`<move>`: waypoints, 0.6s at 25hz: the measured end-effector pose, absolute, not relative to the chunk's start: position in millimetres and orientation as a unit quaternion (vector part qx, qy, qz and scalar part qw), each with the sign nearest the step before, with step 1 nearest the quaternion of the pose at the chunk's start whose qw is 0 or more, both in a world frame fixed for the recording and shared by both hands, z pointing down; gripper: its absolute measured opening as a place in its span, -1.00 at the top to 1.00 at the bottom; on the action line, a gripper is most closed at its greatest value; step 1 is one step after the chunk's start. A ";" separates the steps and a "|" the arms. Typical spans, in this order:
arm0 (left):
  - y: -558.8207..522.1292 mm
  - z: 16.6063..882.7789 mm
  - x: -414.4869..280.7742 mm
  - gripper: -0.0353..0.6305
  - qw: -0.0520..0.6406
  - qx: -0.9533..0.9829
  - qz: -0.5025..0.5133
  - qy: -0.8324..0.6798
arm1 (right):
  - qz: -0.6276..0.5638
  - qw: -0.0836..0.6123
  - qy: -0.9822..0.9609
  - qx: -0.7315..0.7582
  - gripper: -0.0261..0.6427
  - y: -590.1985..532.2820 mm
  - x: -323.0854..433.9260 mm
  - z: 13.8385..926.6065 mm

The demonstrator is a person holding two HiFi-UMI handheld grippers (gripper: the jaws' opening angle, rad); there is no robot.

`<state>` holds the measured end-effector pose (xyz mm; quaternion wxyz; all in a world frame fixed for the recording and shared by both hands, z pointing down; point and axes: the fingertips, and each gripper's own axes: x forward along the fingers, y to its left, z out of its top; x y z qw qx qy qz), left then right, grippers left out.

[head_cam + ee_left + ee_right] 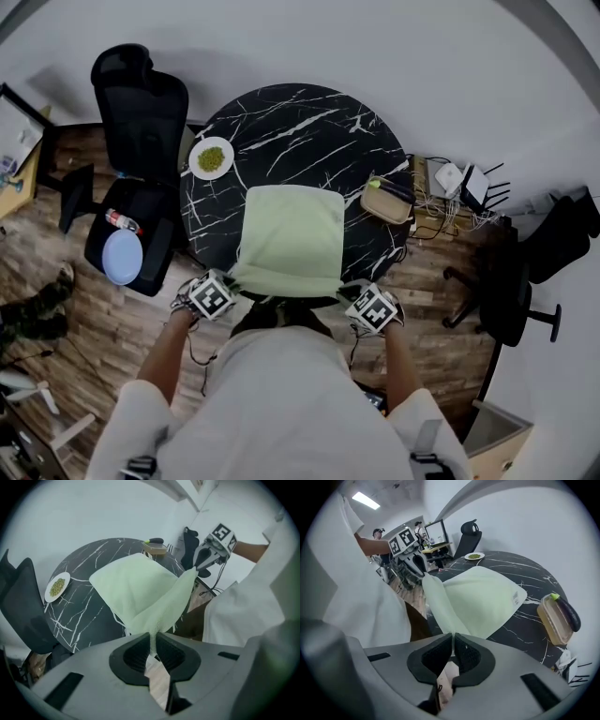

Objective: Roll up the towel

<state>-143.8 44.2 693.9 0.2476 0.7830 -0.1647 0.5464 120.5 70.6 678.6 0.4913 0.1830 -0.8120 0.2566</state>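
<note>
Left gripper [232,285] & right gripper [350,292], seen from the head view, sit at the near rim of the round black marble table [300,117], one at each near corner of the pale green towel [292,234]. Towel's far part lies flat on the tabletop, and its near edge spans between the two grippers. A white plate [211,157] w/ something green on it sits by the table's left rim. A shallow tray [387,202] w/ an eggplant is on the right side. A black office chair [141,117] stands left of the table, w/ a blue disc [122,256] on its seat.

Left gripper view: left gripper [152,643] has its jaws pinched together on the towel's [136,590] corner, a thin fold of cloth running down between the pads. The near edge is up off the table [79,616] and sags across to the right gripper [202,560], which has the other corner. Plate [57,587] is off to the left.

Right gripper view: right gripper [452,641] is likewise clamped tight on its corner of the towel [483,597]. The cloth rises from the pads, then spreads over the table [525,573]. Left gripper [412,557] holds the opposite corner up. Tray [552,620] & eggplant [567,612] are at the right, plate [474,556] and chair [469,532] beyond.
</note>
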 end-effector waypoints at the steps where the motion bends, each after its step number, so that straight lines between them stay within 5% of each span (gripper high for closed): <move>1: 35.0 694.3 -143.3 0.78 0.244 0.784 0.544 -0.174 | 0.254 0.490 -0.811 0.193 0.89 63.8 121.0 680.2; 9: -37.1 722.2 -135.9 0.76 0.246 0.766 0.528 -0.270 | 0.181 0.524 -0.783 0.282 0.89 -6.6 129.1 711.7; 15: -69.7 737.1 -153.2 0.61 0.311 0.722 0.479 -0.390 | 0.161 0.531 -0.757 0.345 0.82 -36.9 134.4 744.6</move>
